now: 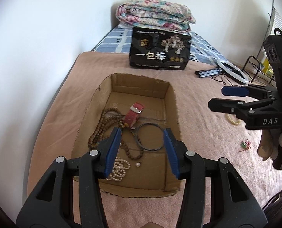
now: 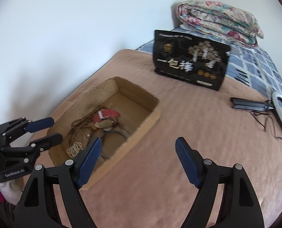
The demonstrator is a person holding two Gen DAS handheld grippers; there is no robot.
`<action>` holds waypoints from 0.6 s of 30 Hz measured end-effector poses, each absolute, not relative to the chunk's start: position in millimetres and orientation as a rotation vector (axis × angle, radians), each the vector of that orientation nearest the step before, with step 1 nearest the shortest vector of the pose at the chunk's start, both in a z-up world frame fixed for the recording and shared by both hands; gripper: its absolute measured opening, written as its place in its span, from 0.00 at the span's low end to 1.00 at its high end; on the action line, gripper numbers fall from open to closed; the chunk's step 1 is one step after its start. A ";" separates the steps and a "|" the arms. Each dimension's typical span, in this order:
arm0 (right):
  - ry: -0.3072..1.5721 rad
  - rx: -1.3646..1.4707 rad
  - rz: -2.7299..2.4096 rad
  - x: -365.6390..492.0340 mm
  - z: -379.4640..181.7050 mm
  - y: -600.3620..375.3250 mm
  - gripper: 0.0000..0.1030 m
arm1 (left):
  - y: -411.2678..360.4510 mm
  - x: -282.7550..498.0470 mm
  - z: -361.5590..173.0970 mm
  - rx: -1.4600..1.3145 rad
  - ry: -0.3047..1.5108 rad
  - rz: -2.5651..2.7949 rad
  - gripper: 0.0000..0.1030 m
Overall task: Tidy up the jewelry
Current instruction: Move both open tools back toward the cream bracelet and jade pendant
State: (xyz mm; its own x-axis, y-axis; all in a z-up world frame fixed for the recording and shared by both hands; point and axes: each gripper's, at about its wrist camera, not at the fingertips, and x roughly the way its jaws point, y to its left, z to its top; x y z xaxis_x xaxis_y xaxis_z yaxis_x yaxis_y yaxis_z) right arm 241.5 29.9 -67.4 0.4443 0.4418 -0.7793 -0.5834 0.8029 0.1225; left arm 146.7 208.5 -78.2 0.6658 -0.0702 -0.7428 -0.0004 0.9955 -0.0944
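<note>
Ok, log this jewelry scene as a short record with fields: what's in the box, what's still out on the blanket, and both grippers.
container: open cardboard box on pink blanket
in box: brown wooden bead strand, red strap watch, dark thin bangle, white pearl strand
still outside: pale bead bracelet, small green charm with red thread
left hand-held gripper: open, empty, over box
right hand-held gripper: open, empty, above blanket

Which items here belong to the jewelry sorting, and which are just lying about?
Job: cardboard box, wooden bead necklace, pearl strand, red watch, dark bangle, pearl bracelet, green charm.

Lying about: black package, folded quilt, ring light.
</note>
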 end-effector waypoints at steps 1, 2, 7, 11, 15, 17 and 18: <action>0.909 -0.174 0.631 240.9 -65.8 22.8 0.77 | 203.2 146.4 -76.3 -0.081 0.839 -0.050 0.46; 0.910 -0.175 0.622 240.5 -64.4 16.9 0.77 | 200.2 146.0 -75.4 -0.077 0.839 -0.056 0.46; 0.916 -0.170 0.548 242.0 -58.8 -19.5 0.77 | 172.6 145.1 -69.4 -0.042 0.836 -0.109 0.46; 0.923 -0.147 0.481 244.7 -57.3 -52.0 0.77 | 149.2 144.8 -65.3 -0.021 0.834 -0.154 0.46; 0.925 -0.148 0.418 245.1 -58.1 -80.6 0.77 | 120.8 144.3 -62.0 0.006 0.836 -0.215 0.46; 0.928 -0.138 0.401 244.8 -58.2 -95.5 0.77 | 103.5 143.3 -61.1 0.022 0.838 -0.251 0.46; 0.930 -0.132 0.392 244.3 -58.8 -102.7 0.77 | 98.2 143.2 -61.2 0.027 0.839 -0.262 0.46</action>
State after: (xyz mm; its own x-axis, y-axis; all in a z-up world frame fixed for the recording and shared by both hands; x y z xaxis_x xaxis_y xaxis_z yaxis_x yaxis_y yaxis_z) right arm 244.3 -102.7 -58.8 0.5331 0.2714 -0.8013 -0.3838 0.9216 0.0568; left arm 143.2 98.2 -61.2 0.6377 -0.2192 -0.7384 0.2403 0.9674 -0.0796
